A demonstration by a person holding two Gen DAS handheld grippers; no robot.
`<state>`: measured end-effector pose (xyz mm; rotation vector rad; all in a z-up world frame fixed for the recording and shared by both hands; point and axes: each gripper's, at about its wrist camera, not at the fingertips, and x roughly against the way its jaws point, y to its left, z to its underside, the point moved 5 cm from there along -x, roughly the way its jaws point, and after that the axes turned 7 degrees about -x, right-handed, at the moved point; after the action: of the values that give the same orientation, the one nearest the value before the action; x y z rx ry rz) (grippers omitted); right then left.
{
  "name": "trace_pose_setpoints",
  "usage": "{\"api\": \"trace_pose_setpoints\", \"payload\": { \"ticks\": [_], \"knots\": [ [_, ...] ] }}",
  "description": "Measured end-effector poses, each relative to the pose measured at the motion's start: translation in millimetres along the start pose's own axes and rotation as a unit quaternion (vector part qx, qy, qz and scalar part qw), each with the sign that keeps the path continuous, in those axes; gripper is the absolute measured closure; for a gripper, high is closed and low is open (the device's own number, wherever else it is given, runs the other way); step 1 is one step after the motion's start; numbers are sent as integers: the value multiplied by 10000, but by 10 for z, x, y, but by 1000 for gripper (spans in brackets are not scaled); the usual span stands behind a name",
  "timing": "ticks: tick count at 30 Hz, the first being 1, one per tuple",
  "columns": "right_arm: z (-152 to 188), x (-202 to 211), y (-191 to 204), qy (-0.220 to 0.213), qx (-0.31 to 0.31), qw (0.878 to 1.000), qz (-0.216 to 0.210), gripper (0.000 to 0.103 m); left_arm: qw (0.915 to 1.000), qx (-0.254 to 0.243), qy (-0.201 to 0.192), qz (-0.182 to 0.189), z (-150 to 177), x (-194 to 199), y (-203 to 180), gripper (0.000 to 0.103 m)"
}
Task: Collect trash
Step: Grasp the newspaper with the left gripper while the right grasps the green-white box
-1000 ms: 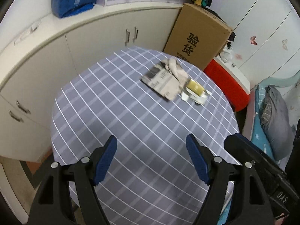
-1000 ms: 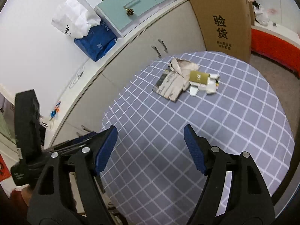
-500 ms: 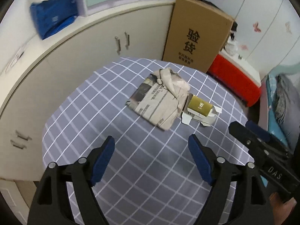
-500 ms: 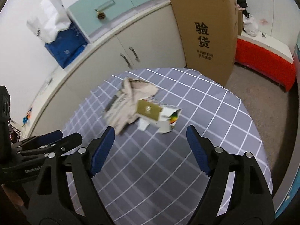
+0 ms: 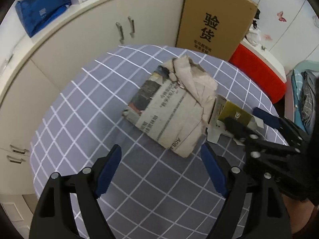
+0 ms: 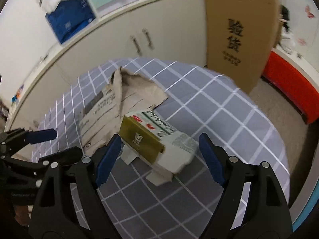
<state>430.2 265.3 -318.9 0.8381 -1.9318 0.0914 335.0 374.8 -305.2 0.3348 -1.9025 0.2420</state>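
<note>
A folded newspaper with crumpled brown paper on it (image 5: 171, 107) lies on the round table with the grey checked cloth (image 5: 83, 119). It also shows in the right wrist view (image 6: 111, 107). Beside it lies a flattened olive-and-white carton (image 6: 147, 139), seen at the right in the left wrist view (image 5: 233, 113). My left gripper (image 5: 161, 167) is open, just short of the newspaper's near edge. My right gripper (image 6: 159, 155) is open, its fingers either side of the carton's near end; it also shows in the left wrist view (image 5: 251, 117).
A tall brown cardboard box (image 5: 215, 18) stands beyond the table against cream cabinets (image 5: 99, 33). A red container (image 5: 259, 73) is on the floor at the right. A blue bag (image 5: 41, 14) lies on the countertop. The table edge (image 6: 283, 159) drops off at the right.
Both grippers have moved forward and down toward the trash. The right gripper now straddles the carton's near end; the left is close to the newspaper. Both stay open.
</note>
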Motion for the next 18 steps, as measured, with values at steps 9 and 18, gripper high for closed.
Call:
{"api": "trace_pose_setpoints", "payload": {
  "ticks": [9, 18],
  "knots": [
    [-37, -111, 12, 80, 249, 9997, -23, 44, 9997, -239, -31, 89, -3, -154, -100, 23],
    [56, 65, -219, 106, -201, 9997, 22, 55, 9933, -1031, -267, -452, -115, -296, -339, 23]
  ]
}}
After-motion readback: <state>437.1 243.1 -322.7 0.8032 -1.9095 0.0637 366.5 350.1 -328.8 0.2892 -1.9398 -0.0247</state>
